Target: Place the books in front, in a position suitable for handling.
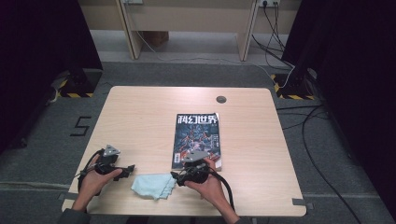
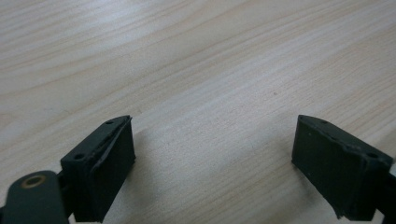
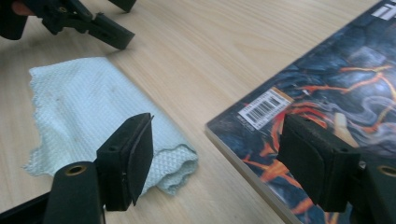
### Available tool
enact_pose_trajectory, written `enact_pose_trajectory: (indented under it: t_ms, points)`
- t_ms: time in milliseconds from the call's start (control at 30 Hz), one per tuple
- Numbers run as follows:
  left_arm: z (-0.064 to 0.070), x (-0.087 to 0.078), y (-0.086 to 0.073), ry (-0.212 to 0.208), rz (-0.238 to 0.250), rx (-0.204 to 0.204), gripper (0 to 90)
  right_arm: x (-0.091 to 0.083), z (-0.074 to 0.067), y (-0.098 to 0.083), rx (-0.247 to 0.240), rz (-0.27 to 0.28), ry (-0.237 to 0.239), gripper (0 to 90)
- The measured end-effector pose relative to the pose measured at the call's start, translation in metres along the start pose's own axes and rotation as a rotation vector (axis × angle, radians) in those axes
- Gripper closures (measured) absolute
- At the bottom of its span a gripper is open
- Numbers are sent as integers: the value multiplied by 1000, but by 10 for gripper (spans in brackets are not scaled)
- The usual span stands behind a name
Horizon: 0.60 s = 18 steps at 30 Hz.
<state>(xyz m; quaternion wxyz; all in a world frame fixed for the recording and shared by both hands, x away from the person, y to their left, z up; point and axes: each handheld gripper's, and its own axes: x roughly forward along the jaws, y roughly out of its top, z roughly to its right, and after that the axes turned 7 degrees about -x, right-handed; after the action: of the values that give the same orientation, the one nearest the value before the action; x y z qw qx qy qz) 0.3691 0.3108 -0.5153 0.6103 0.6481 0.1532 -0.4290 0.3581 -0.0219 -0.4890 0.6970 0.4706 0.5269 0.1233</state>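
Black jaws of the right gripper point(image 3: 215, 163) stand spread in the right gripper view, nothing between them but bare wood. Order by size follows.

Table point(image 1: 140, 116): light wood, carries everything.

Magazine point(image 1: 198, 137): flat, cover up, long axis running away from the person. Its near left corner point(image 3: 210, 127) sits just off the right jaw; that jaw overlaps the cover in the right gripper view, contact uncertain from this angle.

Cloth point(image 1: 153, 185): pale blue-green, crumpled, near the table's front edge, between the two hands. Its folded edge point(image 3: 180, 161) lies at the left jaw of the right gripper, just left of the magazine corner, not touching it.

Left gripper point(image 2: 212, 154): jaws spread, over bare table; seen tip-first point(image 3: 114, 37) beyond the cloth's far side.

Judgement: right gripper is nearer both things; cloth lies to its left, magazine to its right.
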Motion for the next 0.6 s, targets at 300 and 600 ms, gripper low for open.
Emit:
enact_pose_trajectory:
  t_ms: [300, 600]
  points:
    - [0, 1, 0, 1, 0, 0, 111, 13, -12, 8, -16, 18, 73, 301]
    - [0, 1, 0, 3, -3, 0, 99, 30, -24, 9, -44, -12, 109, 271]
